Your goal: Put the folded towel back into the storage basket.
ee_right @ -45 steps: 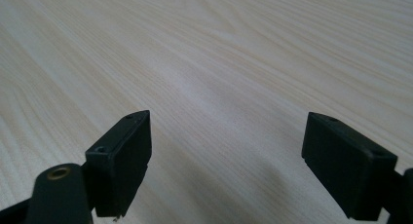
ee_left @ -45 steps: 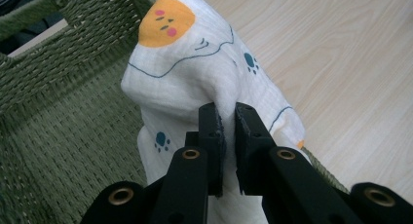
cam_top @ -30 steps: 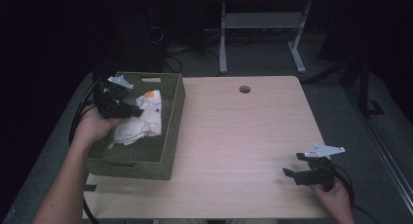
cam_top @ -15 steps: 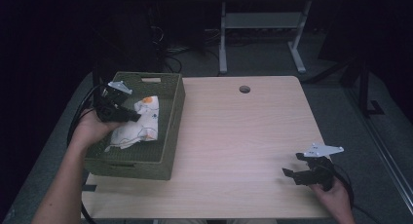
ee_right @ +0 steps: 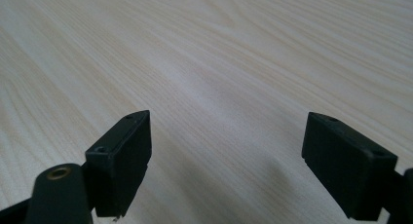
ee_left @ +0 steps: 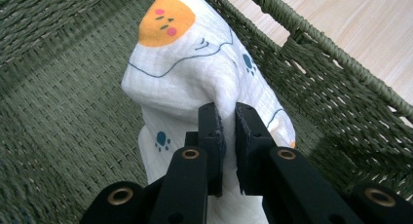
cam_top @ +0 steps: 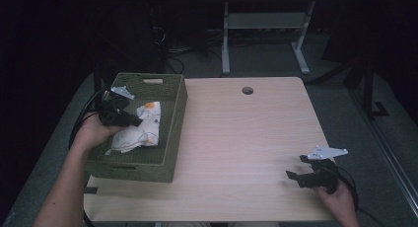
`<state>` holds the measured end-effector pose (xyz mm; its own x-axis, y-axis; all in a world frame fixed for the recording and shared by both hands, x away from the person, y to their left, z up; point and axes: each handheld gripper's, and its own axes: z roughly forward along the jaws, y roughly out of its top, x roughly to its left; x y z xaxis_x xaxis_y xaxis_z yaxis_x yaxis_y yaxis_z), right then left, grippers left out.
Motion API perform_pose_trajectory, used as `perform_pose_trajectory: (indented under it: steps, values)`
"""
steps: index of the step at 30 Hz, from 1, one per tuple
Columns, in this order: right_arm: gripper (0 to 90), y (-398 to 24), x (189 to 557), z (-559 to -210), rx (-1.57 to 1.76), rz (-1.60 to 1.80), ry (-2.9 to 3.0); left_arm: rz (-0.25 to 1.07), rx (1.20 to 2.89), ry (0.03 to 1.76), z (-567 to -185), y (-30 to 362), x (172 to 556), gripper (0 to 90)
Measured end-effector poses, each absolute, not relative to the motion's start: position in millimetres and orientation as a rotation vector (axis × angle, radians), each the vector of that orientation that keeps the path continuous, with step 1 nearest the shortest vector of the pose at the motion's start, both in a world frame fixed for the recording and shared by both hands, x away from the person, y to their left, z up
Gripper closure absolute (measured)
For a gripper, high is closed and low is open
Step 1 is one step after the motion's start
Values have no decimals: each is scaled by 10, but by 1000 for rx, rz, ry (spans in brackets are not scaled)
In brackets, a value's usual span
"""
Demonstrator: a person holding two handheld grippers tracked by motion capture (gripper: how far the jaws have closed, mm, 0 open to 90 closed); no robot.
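Note:
A white cloth (cam_top: pixel 139 130) printed with blue paw marks and an orange face lies in the green woven basket (cam_top: pixel 173 119) at the table's left. My left gripper (cam_top: pixel 133 119) reaches into the basket from its left side and is shut on a fold of the white cloth (ee_left: pixel 195 68), which bunches up around the jaws of the left gripper (ee_left: pixel 228 112). The right gripper (cam_top: pixel 296 175) rests near the table's front right corner, open, with bare wood between the jaws of the right gripper (ee_right: pixel 226 151).
The light wooden table (cam_top: pixel 246 138) has a round cable hole (cam_top: pixel 247 90) near its far edge. A metal desk frame (cam_top: pixel 266 34) and cables stand on the dark floor beyond the table.
The left hand and its gripper have sunk a little into the basket, still pinching the cloth. The right gripper has stayed where it was.

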<state>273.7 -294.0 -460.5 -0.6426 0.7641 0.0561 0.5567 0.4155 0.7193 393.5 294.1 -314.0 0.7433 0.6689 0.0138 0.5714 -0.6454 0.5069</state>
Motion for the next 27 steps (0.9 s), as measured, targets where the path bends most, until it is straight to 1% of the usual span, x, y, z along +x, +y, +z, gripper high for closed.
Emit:
perform_pose_trajectory:
  steps: [11,20,22,23,24,25,27]
  values:
    - [180,-2947,2743,-4620,1168,1036,2387,222,2507,889,-3288,2967,4058,829]
    - [179,-2960,2763,-4651,1196,1032,2385,212,2554,850,-3348,3001,4157,828]
    - [179,-2963,2764,-4651,1204,1032,2386,219,2581,817,-3358,2998,4198,822]
    - [179,-2961,2764,-4658,1208,1030,2388,246,2586,798,-3359,3001,4224,794]
    - [179,-2961,2764,-4658,1208,1030,2388,299,2577,793,-3359,3010,4244,794]
    - [179,-2958,2766,-4666,1207,1027,2390,311,2541,833,-3367,3041,4292,664]
    - [179,-2954,2761,-4664,1207,1026,2389,326,2535,855,-3393,3060,4312,643]
